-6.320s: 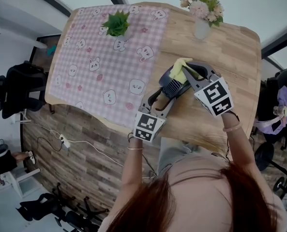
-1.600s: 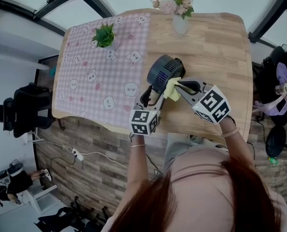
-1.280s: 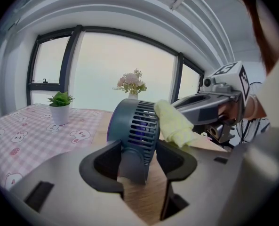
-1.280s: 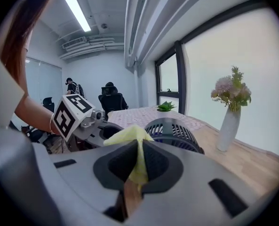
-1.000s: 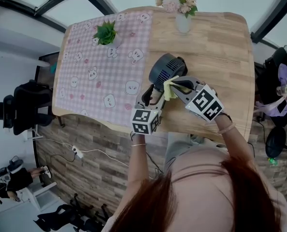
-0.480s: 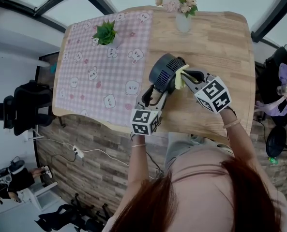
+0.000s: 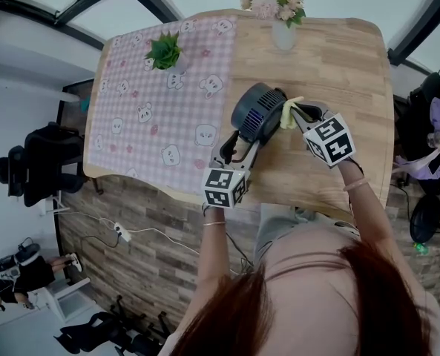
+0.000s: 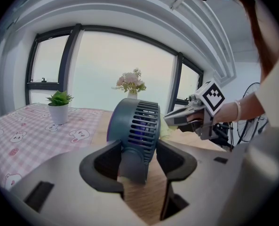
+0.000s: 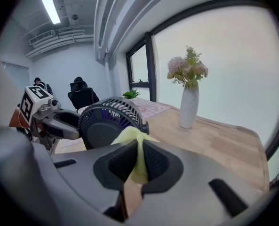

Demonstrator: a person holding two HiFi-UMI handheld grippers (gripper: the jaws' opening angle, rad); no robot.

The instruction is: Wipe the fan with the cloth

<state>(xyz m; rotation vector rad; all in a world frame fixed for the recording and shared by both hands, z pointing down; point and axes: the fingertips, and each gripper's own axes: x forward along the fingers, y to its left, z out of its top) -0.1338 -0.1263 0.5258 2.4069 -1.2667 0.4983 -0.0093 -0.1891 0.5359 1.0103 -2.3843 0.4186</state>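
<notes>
I am mid-wipe. My left gripper [image 7: 237, 145], at lower centre of the head view, has its jaws closed on the stand of the fan [image 7: 258, 112]. It holds the fan steady at the centre of the frame, over the wooden table [image 7: 338, 65]. My right gripper [image 7: 297, 114], just right of the fan, pinches the yellow cloth [image 7: 289, 112] tight between its jaws. The cloth's free fold lies against the fan's right side. In the right gripper view, the cloth sticks up from the jaws in front of the dark grille.

I judge the next move calls for dragging the cloth along the rim and over the grille with light pressure. The left grip must stop the fan from turning or tipping.

Count: one fan, one cloth, two grippers, one table. Also one pink checked tablecloth [image 7: 160, 102] at left, one potted plant [image 7: 165, 50] at upper left, and one vase [image 7: 282, 32] of flowers at top centre.
</notes>
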